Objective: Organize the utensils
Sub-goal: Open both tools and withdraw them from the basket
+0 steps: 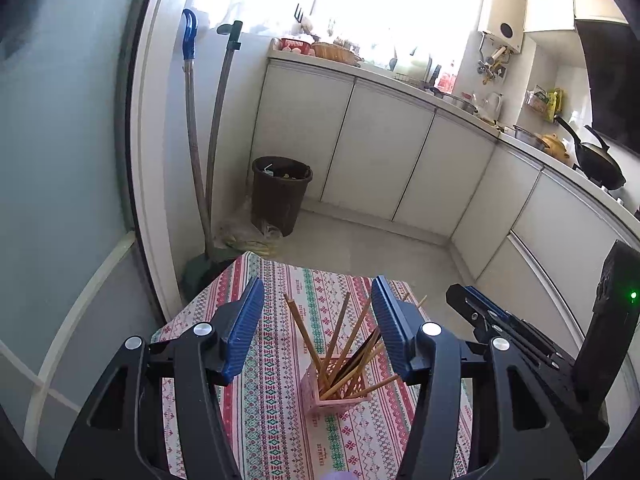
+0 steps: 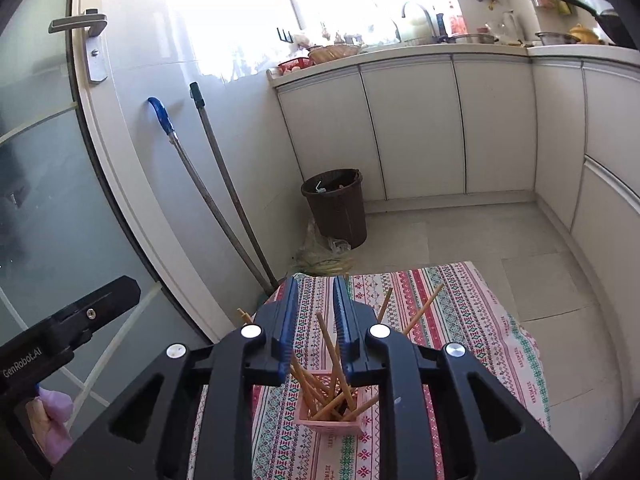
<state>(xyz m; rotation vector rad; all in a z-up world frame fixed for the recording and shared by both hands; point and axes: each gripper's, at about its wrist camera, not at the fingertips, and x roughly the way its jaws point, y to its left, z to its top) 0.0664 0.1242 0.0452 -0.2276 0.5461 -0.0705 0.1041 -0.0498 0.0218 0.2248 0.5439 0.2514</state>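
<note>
A pink slotted holder (image 1: 338,390) stands on a patterned tablecloth (image 1: 280,420) and holds several wooden chopsticks (image 1: 304,332) that fan outward. My left gripper (image 1: 318,300) hovers above it, open and empty. The holder also shows in the right wrist view (image 2: 328,420) with its chopsticks (image 2: 334,356). My right gripper (image 2: 316,292) is above the holder with its jaws a narrow gap apart and nothing between them. The right gripper's body shows at the right of the left wrist view (image 1: 520,332).
A brown waste bin (image 2: 338,208) stands on the floor by white cabinets (image 2: 420,128). Two long-handled tools (image 2: 208,200) lean on the wall by a glass door (image 2: 40,200). The counter (image 1: 440,92) holds kitchenware and a wok (image 1: 596,160).
</note>
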